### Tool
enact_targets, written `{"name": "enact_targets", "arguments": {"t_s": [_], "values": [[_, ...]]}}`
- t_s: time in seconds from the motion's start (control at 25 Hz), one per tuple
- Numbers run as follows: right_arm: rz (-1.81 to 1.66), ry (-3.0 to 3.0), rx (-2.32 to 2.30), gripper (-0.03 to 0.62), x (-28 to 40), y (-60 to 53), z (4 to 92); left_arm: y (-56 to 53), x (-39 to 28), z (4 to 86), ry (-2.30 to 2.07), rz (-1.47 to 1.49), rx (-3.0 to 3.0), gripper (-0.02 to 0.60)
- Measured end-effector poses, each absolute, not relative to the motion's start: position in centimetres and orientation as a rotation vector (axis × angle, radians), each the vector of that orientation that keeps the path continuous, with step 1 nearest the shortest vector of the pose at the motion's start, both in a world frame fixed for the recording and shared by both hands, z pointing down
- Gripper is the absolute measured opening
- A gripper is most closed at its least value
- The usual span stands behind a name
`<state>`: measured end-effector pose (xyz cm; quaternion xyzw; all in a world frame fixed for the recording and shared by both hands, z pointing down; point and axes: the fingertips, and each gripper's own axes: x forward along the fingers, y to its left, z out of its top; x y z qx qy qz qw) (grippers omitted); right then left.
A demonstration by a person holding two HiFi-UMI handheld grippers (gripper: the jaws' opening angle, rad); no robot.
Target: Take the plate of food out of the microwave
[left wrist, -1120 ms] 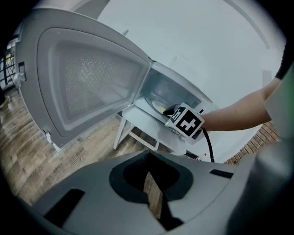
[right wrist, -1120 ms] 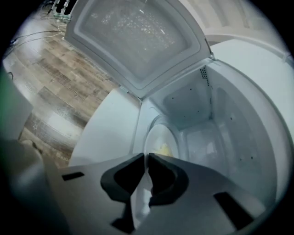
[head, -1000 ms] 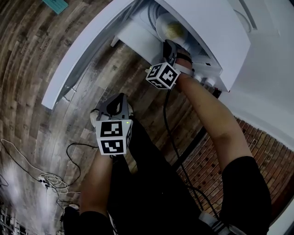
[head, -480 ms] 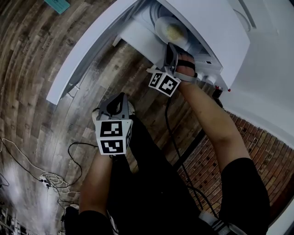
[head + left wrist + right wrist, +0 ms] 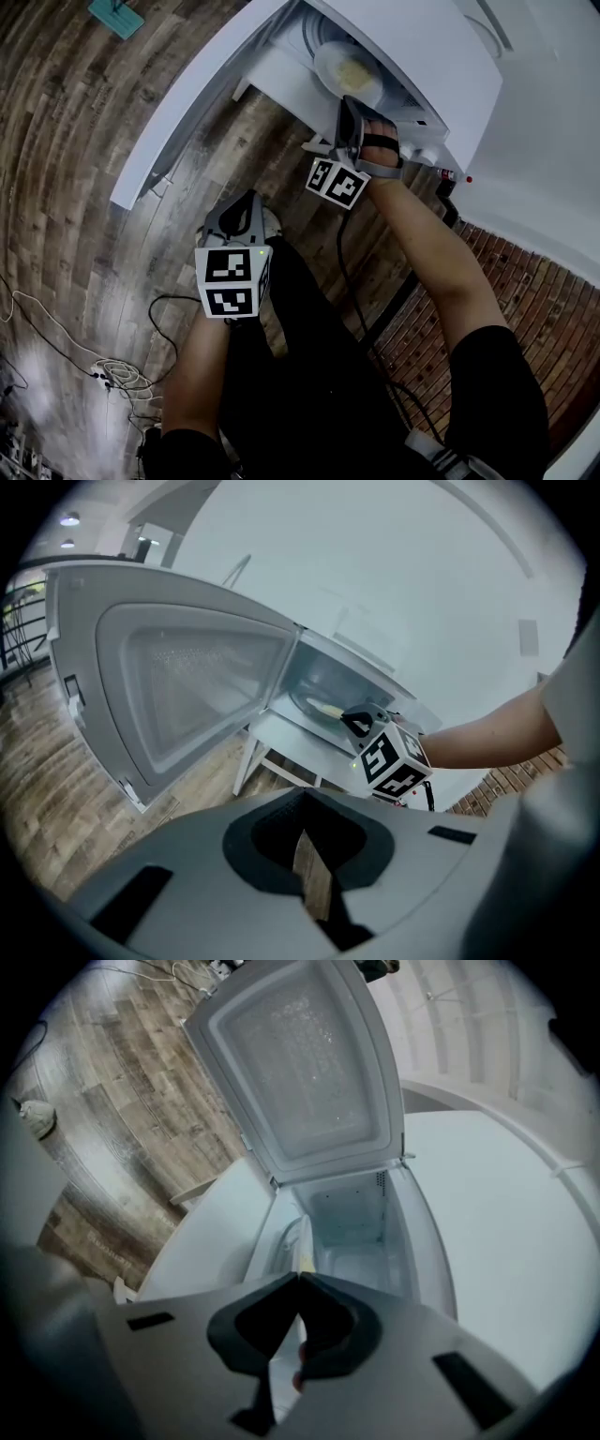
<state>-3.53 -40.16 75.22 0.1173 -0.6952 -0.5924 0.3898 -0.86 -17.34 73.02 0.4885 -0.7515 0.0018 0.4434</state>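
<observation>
The white microwave [image 5: 427, 56] stands with its door [image 5: 187, 103] swung wide open. Inside lies a pale plate [image 5: 349, 70] with yellow food on it. My right gripper [image 5: 349, 103] reaches into the opening. Its jaws have just been closing, and they are now shut on the plate's near rim. In the right gripper view the plate [image 5: 302, 1239] shows edge-on, running into my right gripper [image 5: 298, 1279]. My left gripper [image 5: 246, 202] hangs lower, out in front of the microwave. It is shut and holds nothing, and its tips meet in its own view [image 5: 305, 803].
The microwave sits on a small white stand [image 5: 286, 747] over a wood-plank floor. The open door [image 5: 309, 1063] takes up the space left of the cavity. Loose cables [image 5: 112, 375] lie on the floor. A brick wall [image 5: 525, 291] is at the right.
The right hand has rolled and lifted a little at the microwave's mouth, with the plate's rim in its jaws. The left gripper has barely shifted.
</observation>
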Motion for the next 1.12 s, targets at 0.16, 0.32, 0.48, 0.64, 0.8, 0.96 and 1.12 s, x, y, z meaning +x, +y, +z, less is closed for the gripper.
{"name": "enact_targets", "arguments": {"t_s": [0.16, 0.32, 0.48, 0.64, 0.8, 0.96, 1.12], "values": [[-1.508, -1.799, 0.305, 0.02, -3.5, -38.8, 73.4, -17.0, -1.2, 71.5, -1.875, 0.01, 1.231, -0.005], [-1.492, -1.837, 0.291, 0.02, -3.2, -36.3, 71.1, -16.4, -1.6, 68.7, -1.899, 0.024, 1.259, -0.005], [-1.478, -1.89, 0.261, 0.02, -3.0, -33.3, 68.0, -16.0, -2.6, 64.8, -1.935, 0.024, 1.276, -0.005], [-1.467, -1.933, 0.252, 0.02, -2.6, -30.5, 64.1, -15.5, -3.8, 60.1, -1.964, 0.029, 1.292, -0.005], [-1.525, -1.941, 0.221, 0.02, -2.6, -28.3, 59.3, -15.1, -5.0, 54.4, -2.007, 0.044, 1.331, -0.005], [-1.535, -1.951, 0.263, 0.02, -3.3, -27.9, 53.3, -14.8, -5.8, 48.8, -2.041, 0.038, 1.353, -0.005], [-1.511, -1.97, 0.352, 0.02, -4.0, -28.9, 46.7, -14.7, -6.1, 43.2, -2.064, 0.013, 1.355, -0.005]]}}
